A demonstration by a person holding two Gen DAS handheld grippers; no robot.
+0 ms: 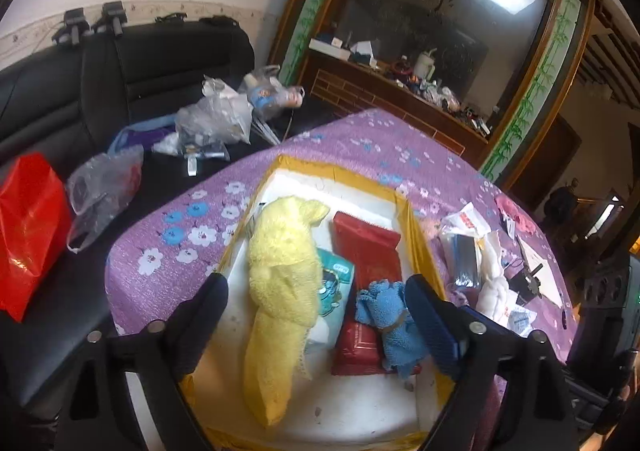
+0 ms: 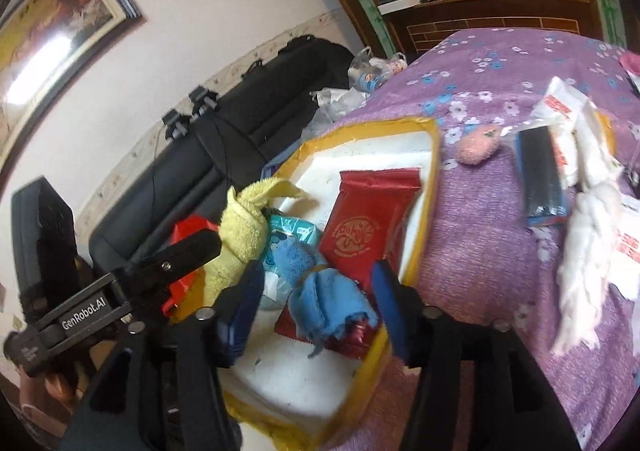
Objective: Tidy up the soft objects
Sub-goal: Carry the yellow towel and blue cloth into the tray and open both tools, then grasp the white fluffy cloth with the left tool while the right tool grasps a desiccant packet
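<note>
A white foam box with yellow tape (image 1: 394, 198) (image 2: 426, 187) sits on the purple flowered cloth. Inside lie a yellow towel (image 1: 282, 283) (image 2: 242, 229), a blue towel (image 1: 394, 325) (image 2: 324, 289), a red packet (image 1: 370, 251) (image 2: 366, 219) and a teal tissue pack (image 1: 334, 283) (image 2: 290, 231). My left gripper (image 1: 316, 291) is open above the box, its fingers either side of the yellow towel and blue towel. My right gripper (image 2: 316, 283) is open over the blue towel, not touching it. The left gripper's body also shows in the right view (image 2: 120, 291).
On the cloth right of the box lie a white fluffy piece (image 2: 588, 247) (image 1: 494, 283), a pink plush (image 2: 478, 145), plastic packets (image 1: 464, 223) and a dark packet (image 2: 540, 175). A black sofa (image 1: 132, 67) with bags stands at left; a wooden cabinet (image 1: 400, 91) behind.
</note>
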